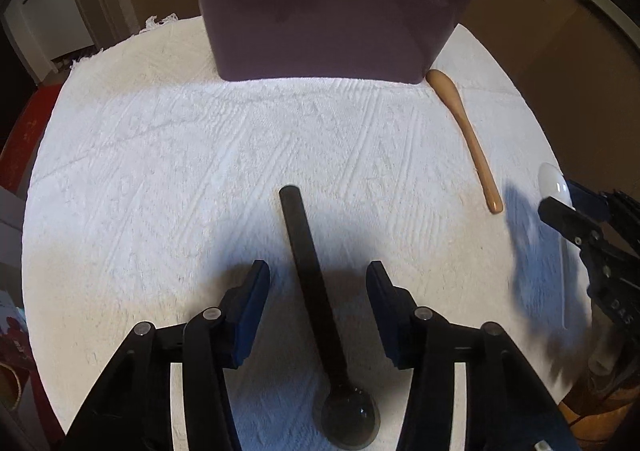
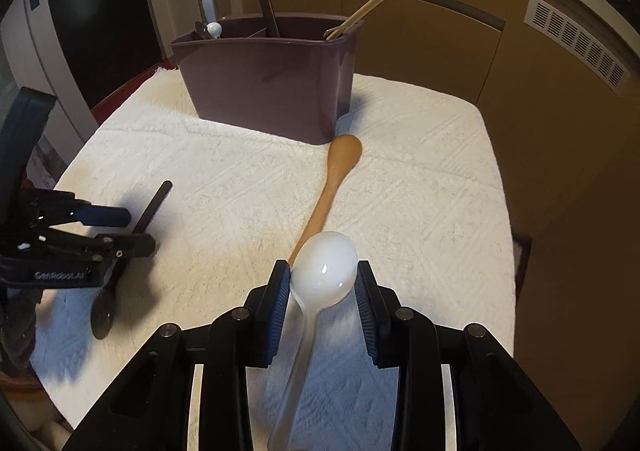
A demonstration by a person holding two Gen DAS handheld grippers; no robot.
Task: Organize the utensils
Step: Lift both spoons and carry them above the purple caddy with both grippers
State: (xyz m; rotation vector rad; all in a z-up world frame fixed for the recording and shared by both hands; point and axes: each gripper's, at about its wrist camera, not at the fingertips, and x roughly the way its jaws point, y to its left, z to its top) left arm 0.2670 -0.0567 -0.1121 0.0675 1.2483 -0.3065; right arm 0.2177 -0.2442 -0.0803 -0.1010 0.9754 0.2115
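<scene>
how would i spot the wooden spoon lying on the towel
Find the purple caddy at the back of the white towel. The wooden spoon lies flat, its bowl at the caddy's front corner. It is tan; the other loose spoons are black and white.

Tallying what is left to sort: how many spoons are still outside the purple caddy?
3: a black spoon on the towel between the left gripper's fingers, a wooden spoon lying beside the caddy, and a white spoon between the right gripper's fingers.
</scene>
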